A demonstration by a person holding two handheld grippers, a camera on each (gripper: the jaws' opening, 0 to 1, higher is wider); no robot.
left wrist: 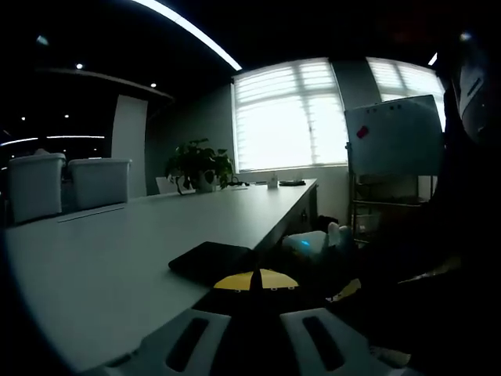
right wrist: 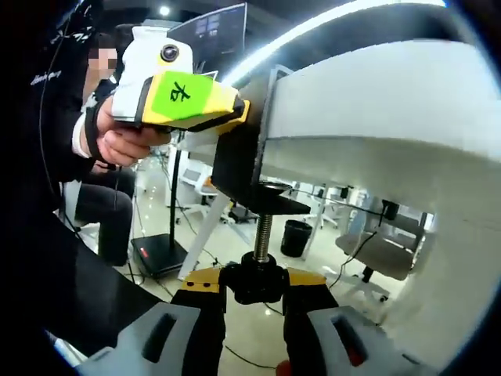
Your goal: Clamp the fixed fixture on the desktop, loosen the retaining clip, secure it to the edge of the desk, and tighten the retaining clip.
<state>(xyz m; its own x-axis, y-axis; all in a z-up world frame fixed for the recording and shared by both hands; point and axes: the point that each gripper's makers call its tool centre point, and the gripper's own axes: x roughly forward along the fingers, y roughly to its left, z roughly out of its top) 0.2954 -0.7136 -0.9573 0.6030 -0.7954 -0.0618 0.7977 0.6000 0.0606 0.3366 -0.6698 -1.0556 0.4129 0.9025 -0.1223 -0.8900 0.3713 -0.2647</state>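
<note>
So the black clamp fixture [right wrist: 246, 168] is hooked on the edge of the white counter [right wrist: 376, 102], screw hanging below. The right gripper [right wrist: 254, 294] has its fingers closed around the screw knob [right wrist: 254, 278]. The left gripper [right wrist: 180, 94] holds the fixture's top plate [left wrist: 211, 260]; can't tell its fingers' state.

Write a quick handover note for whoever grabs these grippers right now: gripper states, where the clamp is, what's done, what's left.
Left gripper: shut on the clamp body, holding it at the desk edge.
Right gripper: jaws closed on the screw knob under the desk.
Done: clamp is hooked over the edge; its pad sits beneath the desktop.
Left: whether the pad grips yet is unclear; turn the knob until tight, then let go.
</note>
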